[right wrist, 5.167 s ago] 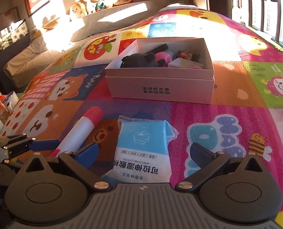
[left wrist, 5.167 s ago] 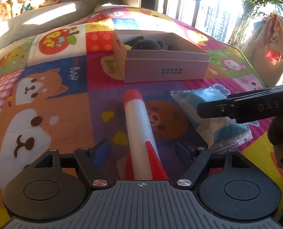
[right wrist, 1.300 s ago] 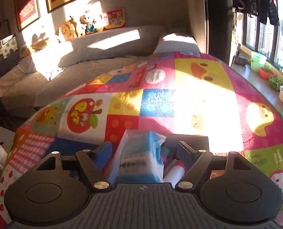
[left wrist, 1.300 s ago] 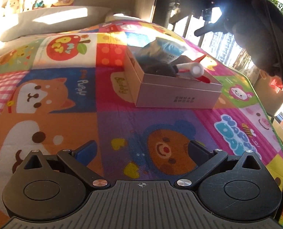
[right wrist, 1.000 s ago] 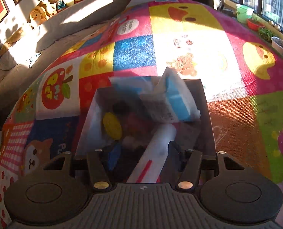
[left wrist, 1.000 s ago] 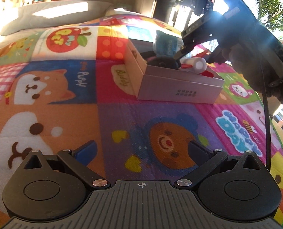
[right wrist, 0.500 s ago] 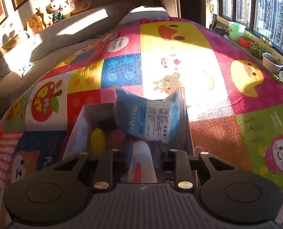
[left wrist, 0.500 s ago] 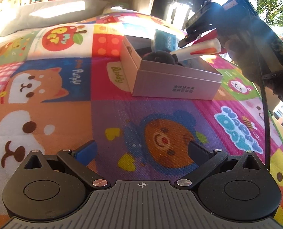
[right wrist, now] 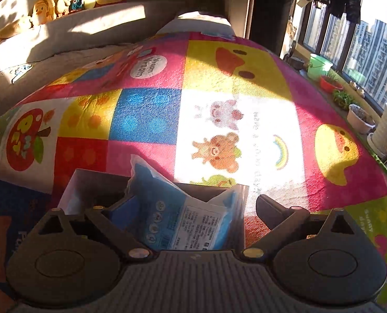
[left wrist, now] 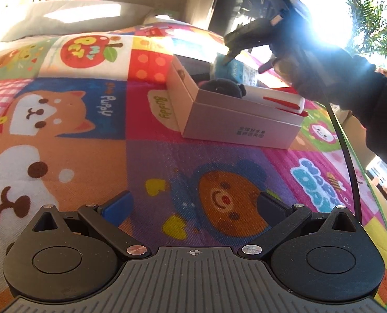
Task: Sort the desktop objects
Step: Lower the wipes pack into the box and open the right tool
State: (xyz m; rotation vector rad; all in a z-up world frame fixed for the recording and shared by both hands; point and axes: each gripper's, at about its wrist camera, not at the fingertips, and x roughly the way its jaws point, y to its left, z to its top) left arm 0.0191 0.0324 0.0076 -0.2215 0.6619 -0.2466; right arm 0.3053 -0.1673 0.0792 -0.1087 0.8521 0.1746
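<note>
A pale pink box point(left wrist: 235, 127) sits on the cartoon play mat. In it lie a dark plush toy point(left wrist: 223, 87), a blue-and-white cotton pack point(left wrist: 232, 69) and a white tube with red markings point(left wrist: 279, 101) along the near rim. My left gripper point(left wrist: 193, 204) is open and empty, low over the mat, well short of the box. My right gripper point(right wrist: 191, 208) is open and empty above the box point(right wrist: 73, 190), with the blue pack point(right wrist: 172, 216) just below it. It also shows in the left wrist view point(left wrist: 235, 49), over the box.
The play mat point(left wrist: 63, 130) covers the surface. A grey sofa with plush toys point(right wrist: 63, 2) stands at the back. Plant pots point(right wrist: 321, 67) line the window sill on the right. A cable point(left wrist: 347, 156) hangs from the right hand.
My right gripper has opened and let go of the white tube, which now lies in the box along the near rim. The right gripper has risen. The left gripper has barely moved.
</note>
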